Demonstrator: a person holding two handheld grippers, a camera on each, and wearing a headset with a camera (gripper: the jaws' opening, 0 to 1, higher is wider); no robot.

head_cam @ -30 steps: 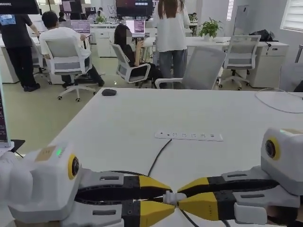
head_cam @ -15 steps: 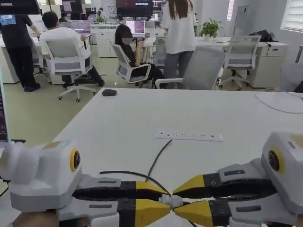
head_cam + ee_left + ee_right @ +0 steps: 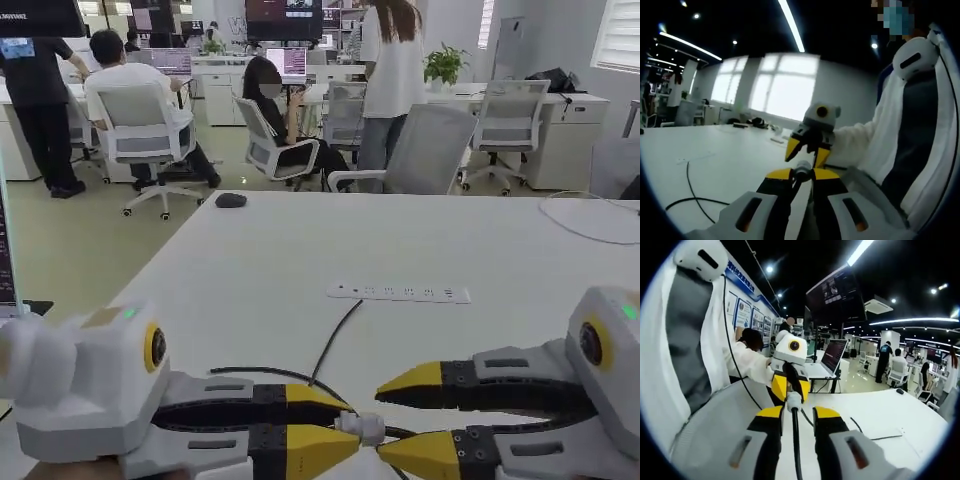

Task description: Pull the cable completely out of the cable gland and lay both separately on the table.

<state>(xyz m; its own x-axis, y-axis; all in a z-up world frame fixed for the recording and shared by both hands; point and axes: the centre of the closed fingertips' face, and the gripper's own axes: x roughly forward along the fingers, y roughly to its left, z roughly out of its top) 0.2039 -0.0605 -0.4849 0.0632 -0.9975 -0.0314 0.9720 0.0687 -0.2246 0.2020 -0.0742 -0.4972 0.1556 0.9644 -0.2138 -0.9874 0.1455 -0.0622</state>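
A small white cable gland (image 3: 363, 428) is clamped at the tips of my left gripper (image 3: 350, 426), low in the head view. A black cable (image 3: 330, 340) runs from it across the white table (image 3: 250, 270). My right gripper (image 3: 381, 424) faces the left one tip to tip, its yellow jaws spread above and below the cable. In the right gripper view the cable (image 3: 795, 450) passes between my parted jaws toward the gland (image 3: 793, 401). In the left gripper view my left gripper (image 3: 802, 175) is shut on the gland (image 3: 803, 169), with the right gripper (image 3: 806, 150) just beyond.
A white power strip (image 3: 398, 290) lies mid-table, with a dark mouse (image 3: 230, 199) near the far left edge. Cable slack loops on the table (image 3: 687, 175). Office chairs (image 3: 425, 150) and several people stand beyond the far edge.
The right gripper's jaws have spread apart; a second ago they were closed at the gland. The left gripper still holds the gland. The head camera has shifted slightly.
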